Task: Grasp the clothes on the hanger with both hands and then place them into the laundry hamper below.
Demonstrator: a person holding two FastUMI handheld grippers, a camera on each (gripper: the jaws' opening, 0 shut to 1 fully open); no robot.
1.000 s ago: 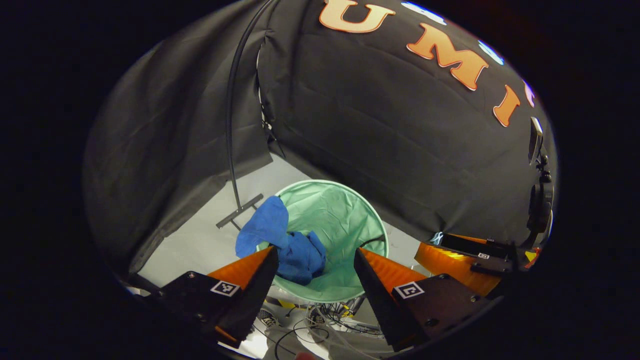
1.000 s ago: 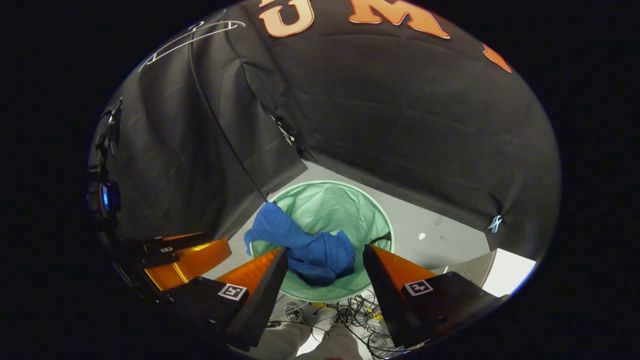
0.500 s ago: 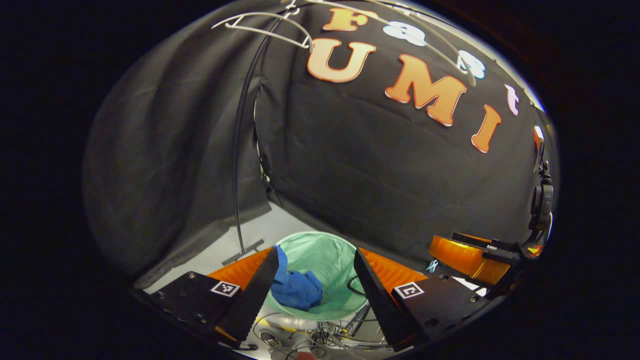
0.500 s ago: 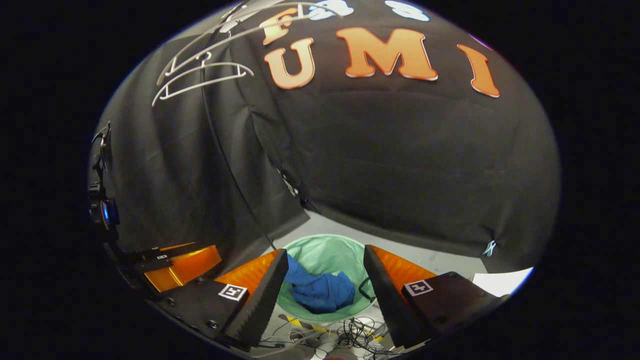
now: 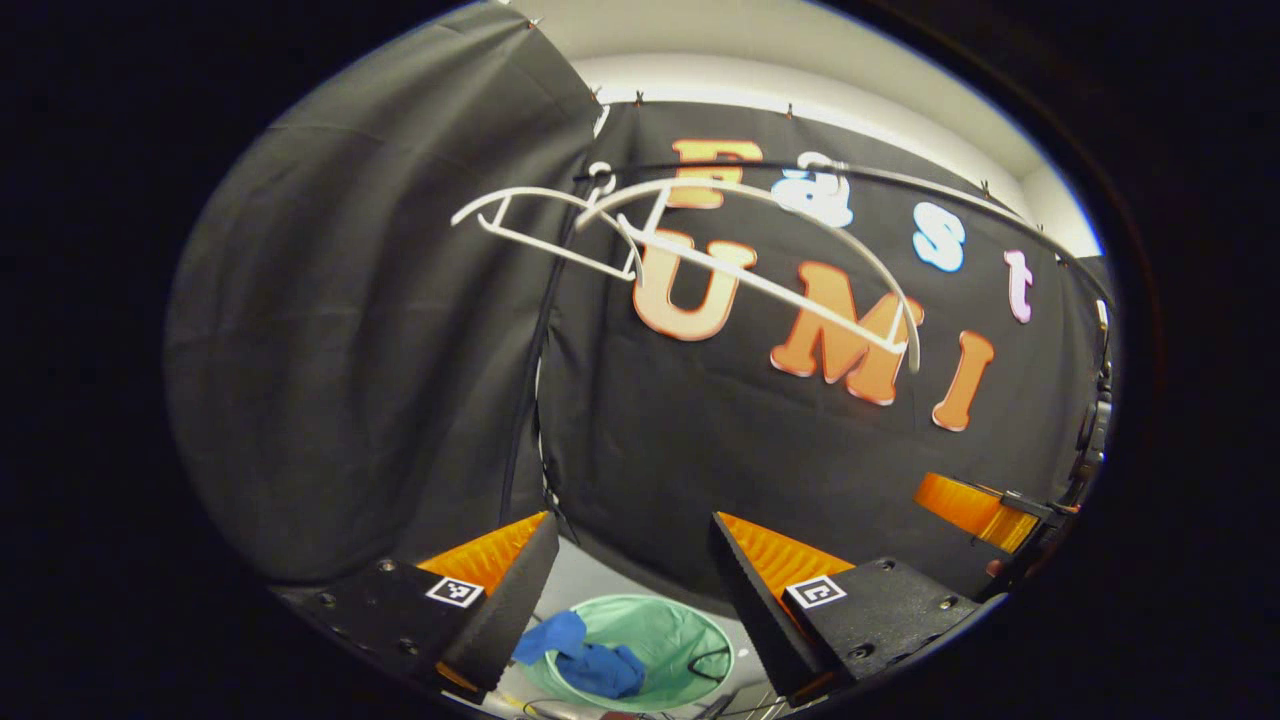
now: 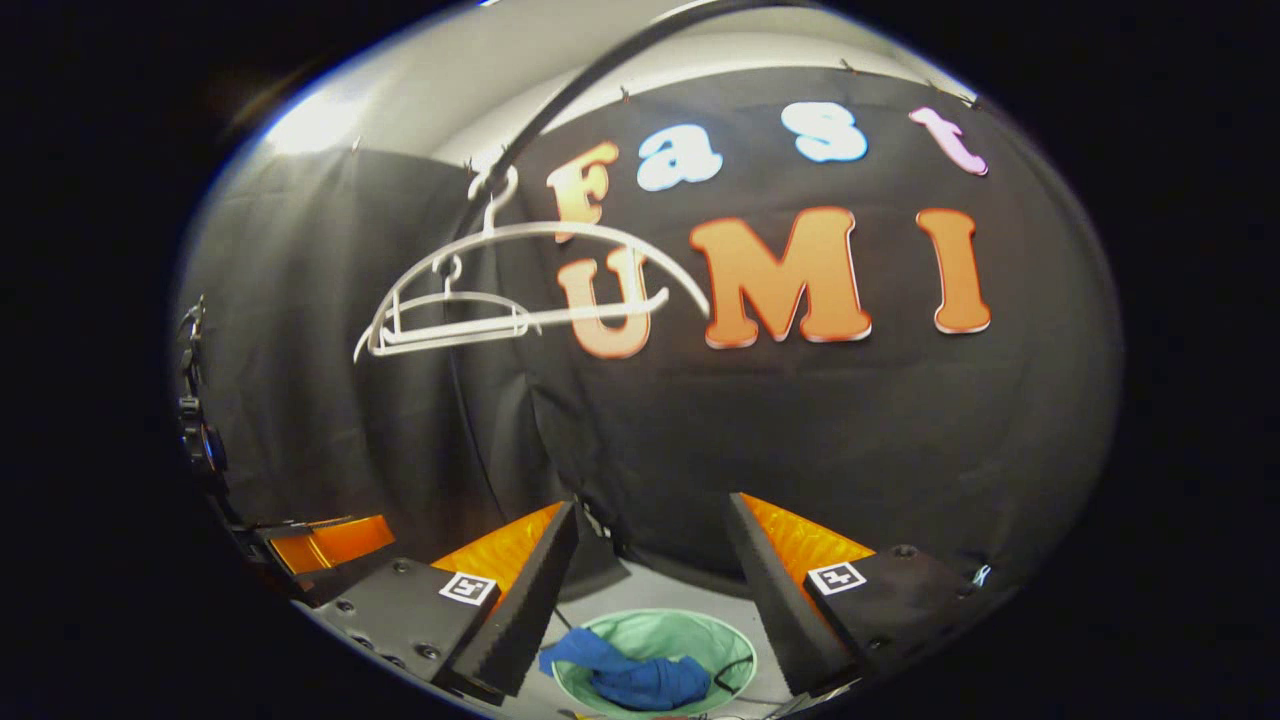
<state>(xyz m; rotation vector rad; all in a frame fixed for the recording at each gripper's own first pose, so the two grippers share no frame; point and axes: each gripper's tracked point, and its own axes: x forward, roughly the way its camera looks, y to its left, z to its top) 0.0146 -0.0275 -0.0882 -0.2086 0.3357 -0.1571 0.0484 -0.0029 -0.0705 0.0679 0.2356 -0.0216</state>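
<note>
The left gripper point(image 5: 632, 530) is wide open and holds nothing; the right gripper point(image 6: 652, 512) is also wide open with nothing between its fingers. The blue clothes point(image 5: 585, 660) lie crumpled inside the green hamper point(image 5: 680, 640), far below both grippers; one fold hangs over the rim on the left side. In the right gripper view the clothes point(image 6: 630, 672) are at the near edge of the hamper point(image 6: 680, 632). Two white hangers point(image 5: 690, 255) hang bare on a dark rail point(image 6: 580, 85), in front of the black cloth wall point(image 5: 350, 350); the floor point(image 6: 650, 590) around the hamper is pale grey.
</note>
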